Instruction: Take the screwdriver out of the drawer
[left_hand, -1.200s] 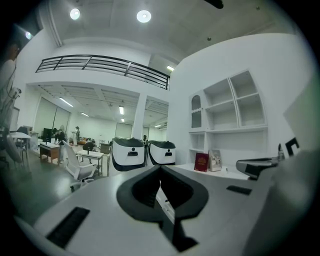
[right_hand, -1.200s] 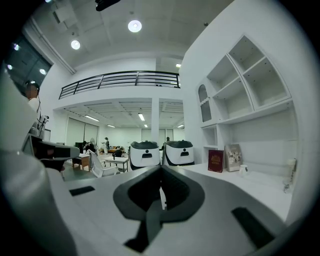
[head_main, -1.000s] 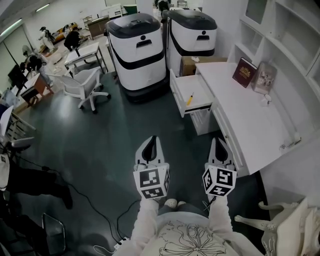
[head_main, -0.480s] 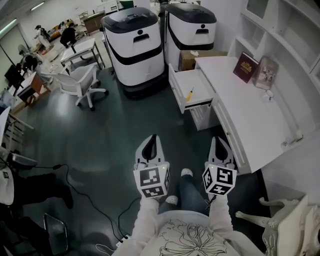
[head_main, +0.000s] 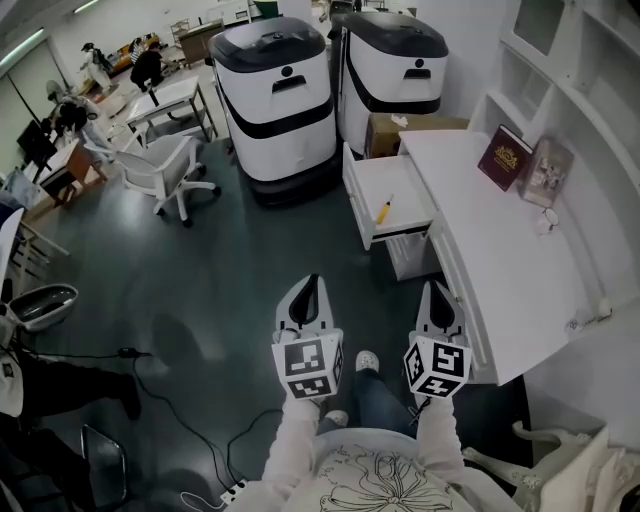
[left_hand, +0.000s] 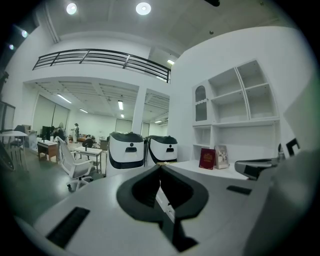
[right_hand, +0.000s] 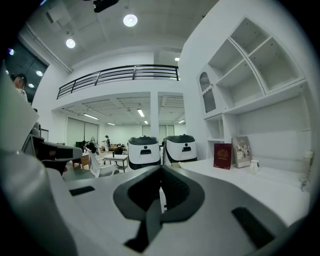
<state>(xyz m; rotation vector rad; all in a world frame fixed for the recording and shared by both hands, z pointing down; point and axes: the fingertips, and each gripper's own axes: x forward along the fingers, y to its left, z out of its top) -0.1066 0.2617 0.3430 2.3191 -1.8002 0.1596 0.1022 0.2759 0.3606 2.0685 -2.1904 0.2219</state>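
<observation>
A yellow-handled screwdriver (head_main: 384, 209) lies in the open white drawer (head_main: 361, 214) that sticks out of the desk (head_main: 500, 260) toward the room. Both grippers hang over the dark floor well short of the drawer, side by side and pointing toward it. The left gripper (head_main: 310, 284) is shut and empty; its jaws (left_hand: 160, 168) meet at a point in the left gripper view. My right gripper (head_main: 437, 288) is shut too, with nothing between its jaws (right_hand: 161, 168). The screwdriver does not show in either gripper view.
Two large white and black machines (head_main: 280, 95) (head_main: 396, 62) stand behind the drawer, with a cardboard box (head_main: 388, 131) beside them. A red book (head_main: 504, 157) and a picture frame (head_main: 546, 172) lean on the desk under white shelves. An office chair (head_main: 164, 166) stands left; cables cross the floor.
Both grippers have travelled together and sit a little lower in the head view, still shut. The person has stepped, a foot now showing between the grippers. The screwdriver has not moved.
</observation>
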